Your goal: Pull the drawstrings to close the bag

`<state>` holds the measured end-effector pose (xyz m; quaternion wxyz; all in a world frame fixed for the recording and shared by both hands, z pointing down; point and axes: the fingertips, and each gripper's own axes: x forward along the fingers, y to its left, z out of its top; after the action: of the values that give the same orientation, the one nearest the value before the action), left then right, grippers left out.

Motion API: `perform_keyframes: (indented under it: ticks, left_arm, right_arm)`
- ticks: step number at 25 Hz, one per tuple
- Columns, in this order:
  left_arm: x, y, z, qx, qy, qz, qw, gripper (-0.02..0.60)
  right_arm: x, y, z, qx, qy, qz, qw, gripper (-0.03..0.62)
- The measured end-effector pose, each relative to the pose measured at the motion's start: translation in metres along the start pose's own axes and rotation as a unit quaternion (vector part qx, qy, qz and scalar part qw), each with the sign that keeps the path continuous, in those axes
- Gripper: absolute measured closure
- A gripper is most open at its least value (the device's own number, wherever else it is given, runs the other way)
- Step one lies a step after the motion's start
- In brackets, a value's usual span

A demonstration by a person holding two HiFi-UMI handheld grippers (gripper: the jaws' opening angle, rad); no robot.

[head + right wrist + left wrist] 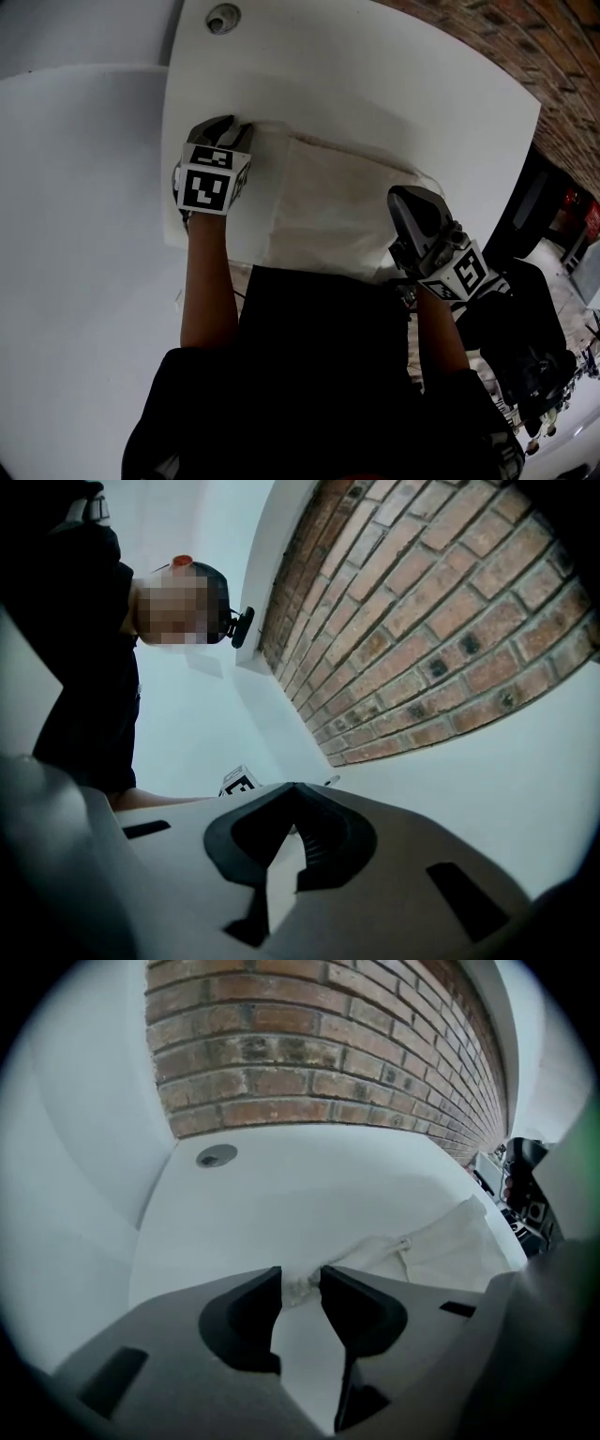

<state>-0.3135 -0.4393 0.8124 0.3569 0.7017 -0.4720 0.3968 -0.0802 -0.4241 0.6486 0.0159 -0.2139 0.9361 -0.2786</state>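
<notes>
A cream cloth drawstring bag (319, 202) lies flat on the white table (375, 75). My left gripper (232, 133) sits at the bag's far left corner. In the left gripper view its jaws (300, 1283) stand a little apart, with a crumpled bit of the drawstring end pinched between the tips; the gathered edge runs from there to the bag (450, 1241). My right gripper (405, 199) rests at the bag's right edge, tilted up. Its jaws (295, 791) are shut tip to tip, and I see nothing between them.
A round metal grommet (223, 18) is set into the table's far left corner. A brick wall (525, 47) runs behind the table. Dark equipment (534, 319) stands off the table's right side. The person's arms and dark clothing fill the near edge.
</notes>
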Motion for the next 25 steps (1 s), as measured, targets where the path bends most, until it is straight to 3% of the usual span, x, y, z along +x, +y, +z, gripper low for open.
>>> perform_keyframes:
  ticks: [7, 10, 12, 15, 19, 25]
  left_arm:
    - [0.000, 0.004, 0.003, -0.048, 0.017, 0.013, 0.9986, 0.448]
    - [0.003, -0.004, 0.005, -0.034, 0.008, 0.008, 0.9994, 0.540]
    - [0.004, -0.008, 0.006, -0.019, 0.005, 0.006, 0.9998, 0.541]
    - [0.005, -0.009, 0.010, -0.003, 0.006, -0.024, 0.9997, 0.541]
    - [0.000, 0.002, 0.007, 0.008, 0.021, -0.054, 0.9983, 0.541]
    - [-0.001, 0.002, 0.011, 0.026, 0.015, -0.089, 0.9956, 0.541]
  right_arm:
    - [0.000, -0.010, 0.002, 0.018, -0.010, 0.005, 1.000, 0.589]
    - [-0.005, -0.018, 0.003, 0.019, -0.015, -0.003, 1.000, 0.589]
    - [-0.014, -0.023, 0.005, 0.016, -0.017, -0.019, 1.000, 0.589]
    - [-0.036, -0.033, 0.011, -0.003, -0.016, -0.081, 0.997, 0.589]
    - [-0.075, -0.061, 0.011, -0.035, -0.006, -0.186, 0.982, 0.589]
    - [-0.129, -0.092, 0.005, -0.074, 0.085, -0.276, 0.954, 0.531]
